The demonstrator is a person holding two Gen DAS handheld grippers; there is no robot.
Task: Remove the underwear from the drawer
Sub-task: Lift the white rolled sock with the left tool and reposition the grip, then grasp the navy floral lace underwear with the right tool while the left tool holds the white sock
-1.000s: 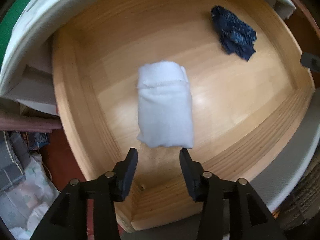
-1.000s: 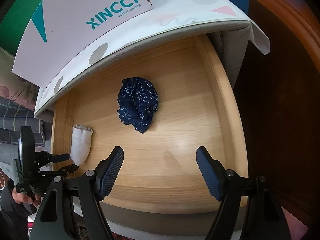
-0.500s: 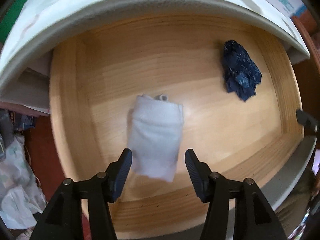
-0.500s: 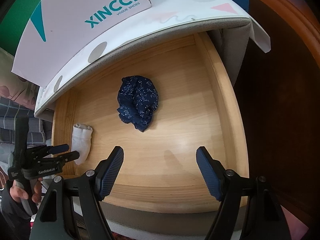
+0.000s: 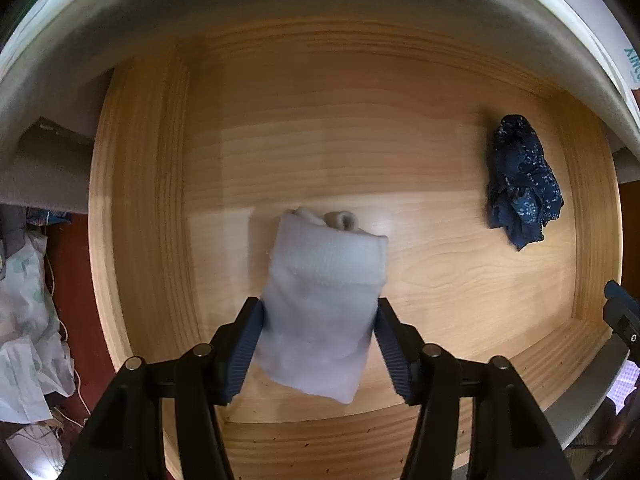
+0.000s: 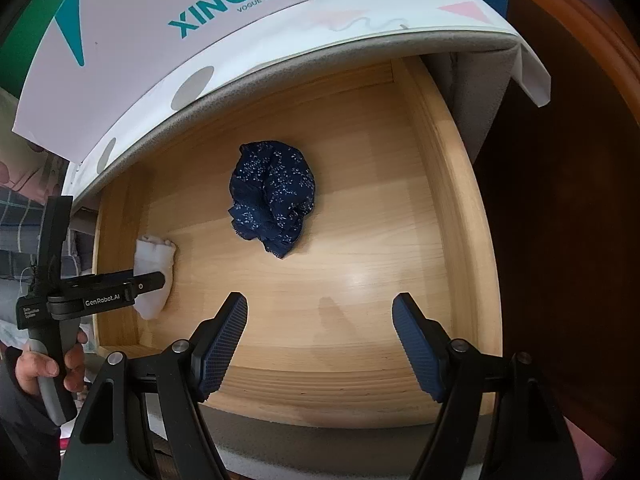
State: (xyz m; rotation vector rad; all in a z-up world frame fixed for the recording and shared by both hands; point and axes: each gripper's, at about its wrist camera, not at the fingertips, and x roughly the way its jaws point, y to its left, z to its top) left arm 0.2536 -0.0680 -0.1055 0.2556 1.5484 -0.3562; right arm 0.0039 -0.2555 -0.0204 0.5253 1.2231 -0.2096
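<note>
Drawer (image 5: 304,152) of pale wood, pulled out beneath a grey-edged top; its floor carries 2 pieces of cloth. White shoe box (image 6: 160,36) printed "XINCCI VOGUE SHOES" lies on the patterned top above the drawer's back edge. Left gripper (image 5: 318,334), seen in its own wrist view, is clenched on the folded white underwear (image 5: 324,300): both ribbed fingers (image 5: 246,344) press the bundle's 2 sides near its lower half, and the cloth bulges above and below them. In the right wrist view the same bundle (image 6: 154,276) sits against the drawer's left wall near the front-left corner, with the left gripper (image 6: 148,280) across it; whether the cloth is lifted off the floor cannot be told. Right gripper (image 6: 320,320) hangs over the drawer's front edge with its jaws spread wide and nothing between them. Dark blue underwear (image 6: 272,204) with small white flecks lies crumpled on the drawer floor, toward the back and right of centre, well apart from both grippers and from the white bundle (image 5: 520,184).
</note>
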